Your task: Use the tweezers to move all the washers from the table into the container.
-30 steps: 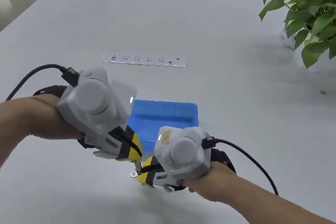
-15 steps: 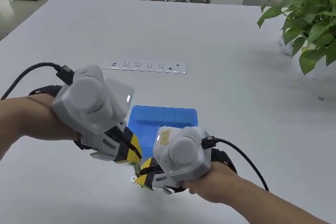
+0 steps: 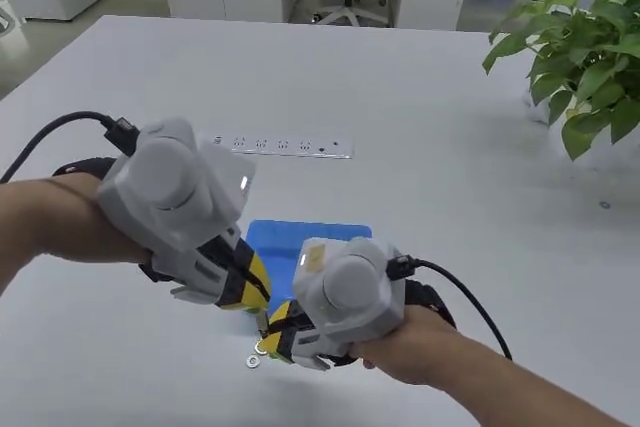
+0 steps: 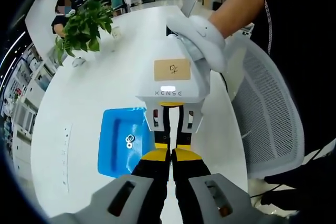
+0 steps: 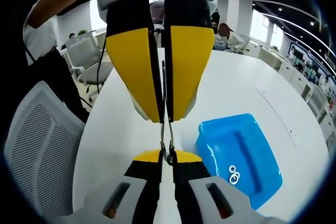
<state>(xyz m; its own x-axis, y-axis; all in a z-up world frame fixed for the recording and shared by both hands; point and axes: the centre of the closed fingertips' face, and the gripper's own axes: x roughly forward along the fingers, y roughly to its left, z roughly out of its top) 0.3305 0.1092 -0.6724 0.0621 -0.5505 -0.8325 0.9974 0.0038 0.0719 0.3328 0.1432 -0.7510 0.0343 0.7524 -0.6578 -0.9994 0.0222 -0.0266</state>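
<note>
Head view: the left gripper (image 3: 252, 289) and right gripper (image 3: 276, 331) meet nose to nose just in front of the shallow blue plastic container (image 3: 310, 239), probably sharing one tool to steady it. Small silver metal washers (image 3: 255, 358) lie on the white table (image 3: 450, 177) just below them, not yet moved

Left gripper view: its yellow pads are pressed onto the thin steel tweezers (image 4: 169, 129), which run into the right gripper facing it. The container beside them holds two washers (image 4: 129, 140)

Right gripper view: its jaws pinch the same tweezers' other end, and the two washers rest near one corner of the container
</note>
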